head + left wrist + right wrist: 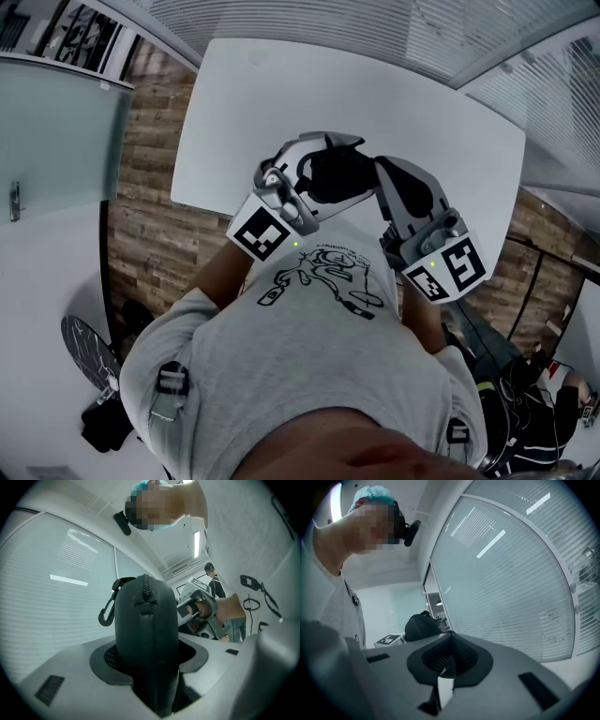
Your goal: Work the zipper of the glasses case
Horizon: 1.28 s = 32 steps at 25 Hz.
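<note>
The black zippered glasses case [336, 173] is held up in front of the person's chest, above the near edge of a white table. My left gripper [317, 161] is shut on it. In the left gripper view the case [147, 625] stands upright between the jaws, its zipper [146, 590] running over the top and a carabiner clip [107, 613] hanging at its left. My right gripper [382, 169] sits just right of the case. Its jaws [449, 660] are pressed together with nothing visible between them. The case [421, 626] lies beyond them, to the left.
The white table [375, 94] stretches ahead over a wood floor [150, 234]. Window blinds [511, 583] fill the wall at the right. A glass partition [56, 131] stands at the left. Another person [213, 581] stands far back.
</note>
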Each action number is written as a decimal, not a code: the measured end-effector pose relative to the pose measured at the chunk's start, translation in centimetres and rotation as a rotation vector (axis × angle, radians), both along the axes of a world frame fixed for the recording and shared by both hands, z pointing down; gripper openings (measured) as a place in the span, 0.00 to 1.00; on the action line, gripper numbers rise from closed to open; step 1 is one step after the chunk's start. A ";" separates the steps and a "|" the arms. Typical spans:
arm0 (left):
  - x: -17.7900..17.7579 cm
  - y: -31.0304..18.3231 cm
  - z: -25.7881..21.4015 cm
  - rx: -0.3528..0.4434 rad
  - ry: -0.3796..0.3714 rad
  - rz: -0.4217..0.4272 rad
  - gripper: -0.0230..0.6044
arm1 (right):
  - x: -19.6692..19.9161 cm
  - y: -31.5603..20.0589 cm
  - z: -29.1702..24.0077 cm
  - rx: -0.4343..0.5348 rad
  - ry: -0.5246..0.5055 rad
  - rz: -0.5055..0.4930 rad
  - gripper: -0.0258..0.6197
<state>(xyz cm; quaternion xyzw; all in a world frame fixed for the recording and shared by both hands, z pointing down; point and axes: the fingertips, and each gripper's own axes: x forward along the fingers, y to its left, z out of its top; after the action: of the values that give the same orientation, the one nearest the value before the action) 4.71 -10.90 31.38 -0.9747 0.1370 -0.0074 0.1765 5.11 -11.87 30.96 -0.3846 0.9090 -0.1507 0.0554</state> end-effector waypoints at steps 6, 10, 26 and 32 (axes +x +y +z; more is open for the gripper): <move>0.0 0.5 -0.3 0.018 -0.019 0.032 0.43 | 0.0 0.2 0.0 -0.010 -0.019 -0.031 0.05; -0.4 1.2 -0.4 0.022 -0.026 0.098 0.43 | -0.3 0.7 0.1 -0.024 -0.035 -0.076 0.05; -1.1 2.6 -3.3 -0.018 0.089 0.240 0.43 | -0.6 0.6 2.0 -0.072 -0.027 -0.109 0.04; -1.2 2.4 -4.1 -0.019 0.123 0.240 0.43 | -0.7 0.1 2.6 -0.080 -0.027 -0.098 0.04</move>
<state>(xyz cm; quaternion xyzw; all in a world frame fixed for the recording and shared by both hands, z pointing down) 3.48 -8.54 27.26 -0.9843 0.0297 0.0723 0.1584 4.44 -11.80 33.52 -0.3394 0.9192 -0.1948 0.0446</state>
